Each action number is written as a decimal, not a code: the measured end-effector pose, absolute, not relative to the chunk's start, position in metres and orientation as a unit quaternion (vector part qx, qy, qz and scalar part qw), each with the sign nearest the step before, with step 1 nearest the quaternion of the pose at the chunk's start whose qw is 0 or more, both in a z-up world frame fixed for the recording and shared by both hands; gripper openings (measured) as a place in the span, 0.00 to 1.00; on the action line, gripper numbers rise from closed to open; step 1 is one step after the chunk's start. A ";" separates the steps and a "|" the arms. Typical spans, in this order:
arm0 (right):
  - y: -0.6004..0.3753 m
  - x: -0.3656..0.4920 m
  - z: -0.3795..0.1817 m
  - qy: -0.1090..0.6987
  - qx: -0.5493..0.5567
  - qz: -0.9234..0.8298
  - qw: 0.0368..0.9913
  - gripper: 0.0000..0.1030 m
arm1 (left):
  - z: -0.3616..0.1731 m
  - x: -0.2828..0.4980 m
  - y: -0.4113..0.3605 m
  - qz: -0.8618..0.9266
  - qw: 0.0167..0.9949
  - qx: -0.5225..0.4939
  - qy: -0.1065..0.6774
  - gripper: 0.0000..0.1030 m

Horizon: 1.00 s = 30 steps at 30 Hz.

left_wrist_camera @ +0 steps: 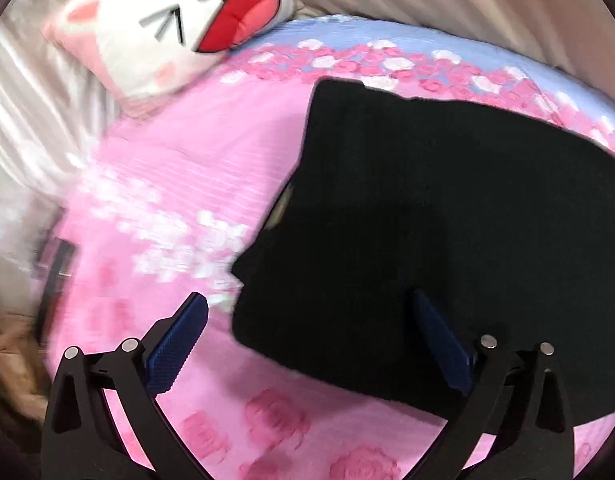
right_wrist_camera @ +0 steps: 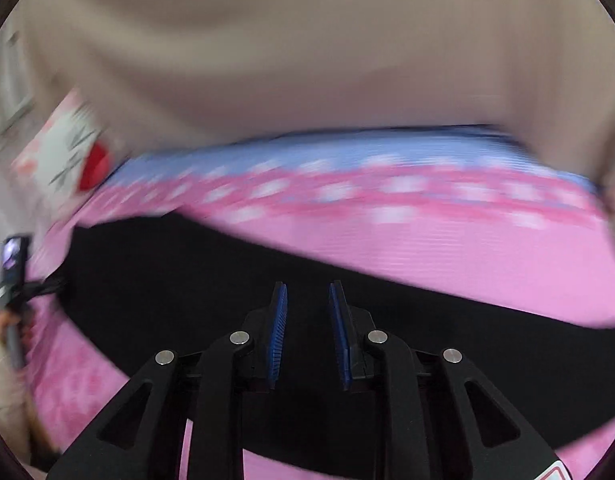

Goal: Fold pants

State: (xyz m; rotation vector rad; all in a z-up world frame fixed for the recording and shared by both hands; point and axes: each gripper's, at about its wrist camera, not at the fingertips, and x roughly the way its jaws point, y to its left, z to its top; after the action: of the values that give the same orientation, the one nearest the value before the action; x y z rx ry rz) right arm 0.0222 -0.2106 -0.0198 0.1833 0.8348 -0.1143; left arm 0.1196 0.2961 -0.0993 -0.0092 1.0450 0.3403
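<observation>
Black pants (left_wrist_camera: 427, 220) lie folded into a thick flat block on a pink flowered bed sheet (left_wrist_camera: 179, 176). My left gripper (left_wrist_camera: 311, 320) is wide open above the block's near left corner, its left finger over the sheet and its right finger over the black cloth. In the right wrist view the pants (right_wrist_camera: 195, 276) stretch as a dark band across the sheet (right_wrist_camera: 487, 248). My right gripper (right_wrist_camera: 306, 300) hovers over the pants with its jaws a narrow gap apart and nothing between them. This view is blurred.
A white and pink cat-face pillow (left_wrist_camera: 163, 28) lies at the bed's far left corner; it also shows in the right wrist view (right_wrist_camera: 67, 152). Beige curtains (right_wrist_camera: 287, 52) hang behind the bed. The other hand-held device (right_wrist_camera: 11, 264) shows at the left edge.
</observation>
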 end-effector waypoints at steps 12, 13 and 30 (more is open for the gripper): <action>-0.074 0.230 -0.080 0.477 0.017 0.018 0.878 0.14 | -0.108 0.116 0.320 0.096 0.864 -0.050 0.493 0.96; -0.075 0.221 -0.074 0.469 0.020 0.020 0.883 0.14 | -0.108 0.117 0.320 0.095 0.864 -0.048 0.492 0.96; -0.244 -0.009 -0.078 0.452 0.110 -0.114 0.878 0.10 | -0.076 0.178 0.305 0.226 0.859 0.016 0.460 0.96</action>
State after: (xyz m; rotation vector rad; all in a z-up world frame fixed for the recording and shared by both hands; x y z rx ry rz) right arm -0.0086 -0.2438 -0.0783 0.2302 0.9418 -0.2380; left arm 0.1777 0.3046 -0.0759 0.0331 0.9649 0.4735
